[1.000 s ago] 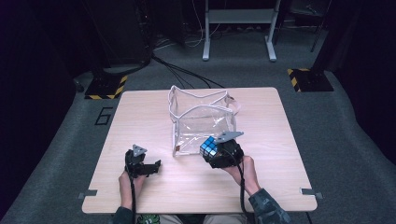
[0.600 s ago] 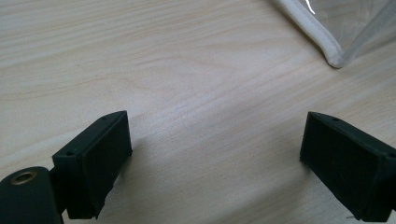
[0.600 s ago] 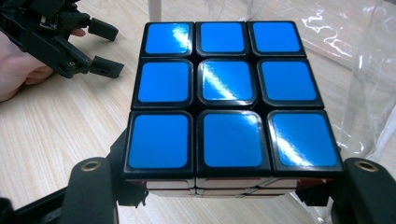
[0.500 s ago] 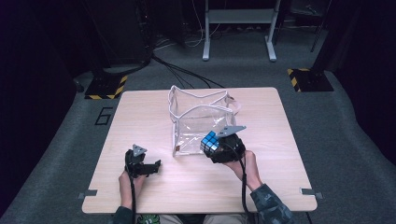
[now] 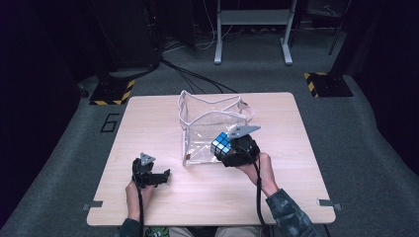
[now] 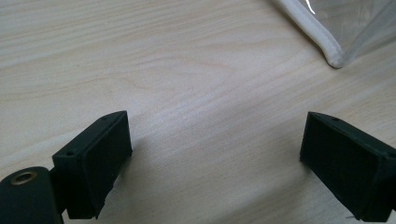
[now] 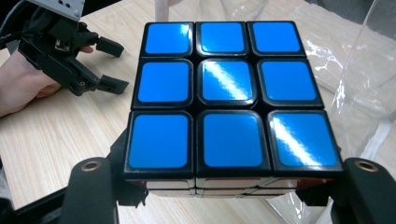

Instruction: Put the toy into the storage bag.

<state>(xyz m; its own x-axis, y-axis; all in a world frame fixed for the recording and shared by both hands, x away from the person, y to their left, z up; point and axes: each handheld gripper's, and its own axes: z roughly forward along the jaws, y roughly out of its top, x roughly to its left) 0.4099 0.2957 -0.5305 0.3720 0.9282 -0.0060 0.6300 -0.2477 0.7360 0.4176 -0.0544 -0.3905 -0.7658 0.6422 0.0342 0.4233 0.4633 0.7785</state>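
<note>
A puzzle cube (image 5: pixel 222 143) with a blue face (image 7: pixel 229 93) is clamped between the jaws of my right gripper (image 5: pixel 228 150), lifted off the wooden table (image 5: pixel 296 163) at the front of a clear plastic bag (image 5: pixel 210 128) with white trim. My left gripper (image 5: pixel 159 178) rests low at the table's front left, open, with bare wood between its pads (image 6: pixel 100 161). In the left gripper view a white-trimmed corner of the bag (image 6: pixel 334 51) lies ahead and to the right. The right gripper view has my left gripper (image 7: pixel 112 65) beyond the cube.
The bag stands open-topped near the table's middle. A metal stand (image 5: pixel 252 29) and cables (image 5: pixel 197 76) are on the grey floor behind the table. Yellow-black striped bases (image 5: pixel 112 91) sit at both far corners.
My right gripper has risen with the cube and shifted slightly toward the bag's front wall. The left gripper has stayed where it was.
</note>
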